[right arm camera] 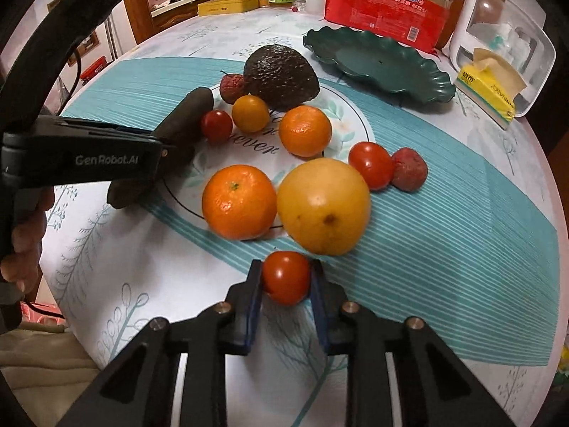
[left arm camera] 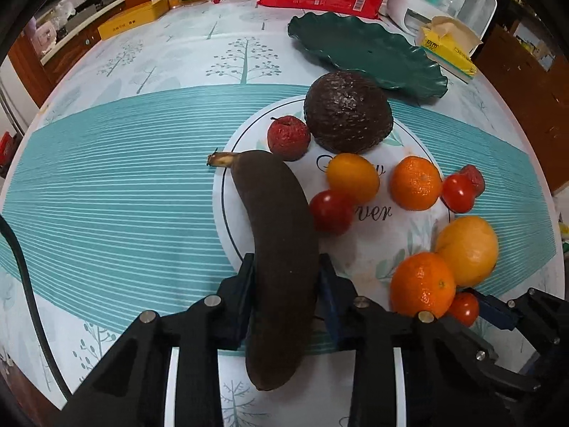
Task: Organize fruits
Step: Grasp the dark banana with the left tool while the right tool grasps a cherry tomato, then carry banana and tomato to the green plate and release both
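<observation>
Two grippers are engaged, each closed on one fruit. The left gripper (left arm camera: 286, 277) clamps a blackened, matte banana (left arm camera: 281, 249) across its middle, with both blue pads pressed against the skin. The banana curves from a yellow stem tip at the rim of the white plate (left arm camera: 373, 249) back past the fingers toward the camera. The right gripper (right arm camera: 286, 281) is closed to a narrow gap on a glossy red cherry tomato (right arm camera: 286, 282), located over the tablecloth (right arm camera: 462, 249) just short of the plate.

The white plate is round and flat, with a thin dark ring, leaf print and script lettering. On or against it:
- a dark, pebbled avocado (right arm camera: 282, 76) at the far side, touching a wrinkled red fruit (right arm camera: 232, 87);
- a small smooth yellow-orange fruit (right arm camera: 250, 113) beside a second cherry tomato (right arm camera: 217, 125);
- a dimpled mandarin (right arm camera: 305, 131) near the centre;
- a larger mandarin (right arm camera: 239, 202) at the near rim, touching a smooth yellow citrus (right arm camera: 323, 206) that overhangs the rim.

A third loose cherry tomato (right arm camera: 371, 165) and a rough red fruit (right arm camera: 409, 174) touch each other on the cloth to the right of the plate.

A dark green dish (right arm camera: 419, 82) with a scalloped, wavy rim stands beyond the plate; no fruit lies in it. The tablecloth is pale with tree prints and a teal ribbed band. A yellow tissue box (right arm camera: 492, 89) stands beside the green dish.
</observation>
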`<action>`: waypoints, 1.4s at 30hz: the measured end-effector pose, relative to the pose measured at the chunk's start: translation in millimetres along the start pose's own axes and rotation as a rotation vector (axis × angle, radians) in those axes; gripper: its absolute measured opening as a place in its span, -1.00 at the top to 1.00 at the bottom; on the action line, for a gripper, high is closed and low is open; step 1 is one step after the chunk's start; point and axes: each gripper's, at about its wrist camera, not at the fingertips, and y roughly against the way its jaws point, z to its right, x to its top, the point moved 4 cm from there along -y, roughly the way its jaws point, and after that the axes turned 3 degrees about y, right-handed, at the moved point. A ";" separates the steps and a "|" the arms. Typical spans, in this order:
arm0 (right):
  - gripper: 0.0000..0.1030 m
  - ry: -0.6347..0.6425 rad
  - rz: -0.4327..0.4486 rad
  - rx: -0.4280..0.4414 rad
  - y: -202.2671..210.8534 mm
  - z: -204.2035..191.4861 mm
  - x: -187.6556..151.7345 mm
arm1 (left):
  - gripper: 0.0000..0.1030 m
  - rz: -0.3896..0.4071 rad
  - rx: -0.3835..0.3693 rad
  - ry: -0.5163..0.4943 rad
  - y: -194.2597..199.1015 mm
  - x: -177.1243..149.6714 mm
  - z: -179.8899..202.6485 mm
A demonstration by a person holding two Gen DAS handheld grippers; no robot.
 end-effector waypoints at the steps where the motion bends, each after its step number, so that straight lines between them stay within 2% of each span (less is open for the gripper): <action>1: 0.51 -0.002 -0.001 -0.001 0.3 0.3 -0.2 | 0.39 0.003 0.003 -0.005 1.0 -1.5 -0.3; 16: 0.52 -0.038 0.049 0.045 24.8 -0.7 -7.2 | 0.41 0.045 -0.061 0.005 32.8 -30.7 -7.5; 26: 0.52 -0.060 0.100 0.076 46.2 3.3 -2.0 | 0.41 0.148 -0.081 -0.017 74.6 -21.4 -2.2; 30: 0.52 -0.077 0.130 0.096 62.1 17.2 16.6 | 0.41 0.177 -0.087 -0.056 98.9 -2.6 8.2; 32: 0.52 -0.088 0.150 0.101 72.6 25.9 29.5 | 0.41 0.204 -0.078 -0.097 120.0 16.7 16.4; 38: 0.52 -0.144 0.258 0.083 124.3 72.6 96.9 | 0.40 0.316 -0.044 -0.194 178.4 87.0 44.2; 42: 0.52 -0.162 0.315 0.009 149.0 107.1 155.8 | 0.40 0.372 -0.024 -0.226 196.5 136.9 64.2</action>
